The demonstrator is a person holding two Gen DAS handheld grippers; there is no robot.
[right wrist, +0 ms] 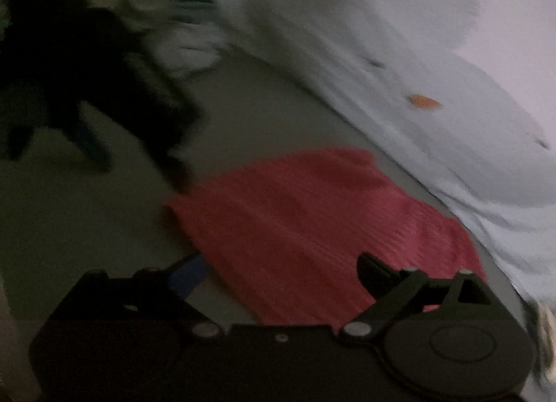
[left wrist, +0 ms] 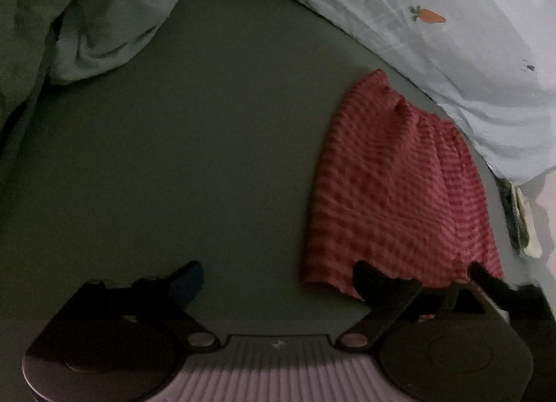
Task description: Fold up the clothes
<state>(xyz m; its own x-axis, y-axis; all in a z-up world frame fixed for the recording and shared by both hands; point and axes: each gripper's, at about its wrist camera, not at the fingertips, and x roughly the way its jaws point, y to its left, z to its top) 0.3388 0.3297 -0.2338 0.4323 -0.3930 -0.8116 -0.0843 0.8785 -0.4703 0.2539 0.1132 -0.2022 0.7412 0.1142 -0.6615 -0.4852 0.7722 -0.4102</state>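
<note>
Both grippers, left [left wrist: 278,284] and right [right wrist: 281,273], are gaping wide and holding nothing, so you're finishing the red cloth [left wrist: 392,186]; next, the far-left pile [left wrist: 104,19] is waiting.

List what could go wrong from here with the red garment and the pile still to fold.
1. The folded red striped garment lies right against the pale carrot-print bedding; a sweep there might drag both.
2. The right gripper hangs open over the garment, so a low pass may undo the fold.
3. The crumpled light cloth is tangled with green fabric; the left gripper might lift both.
</note>
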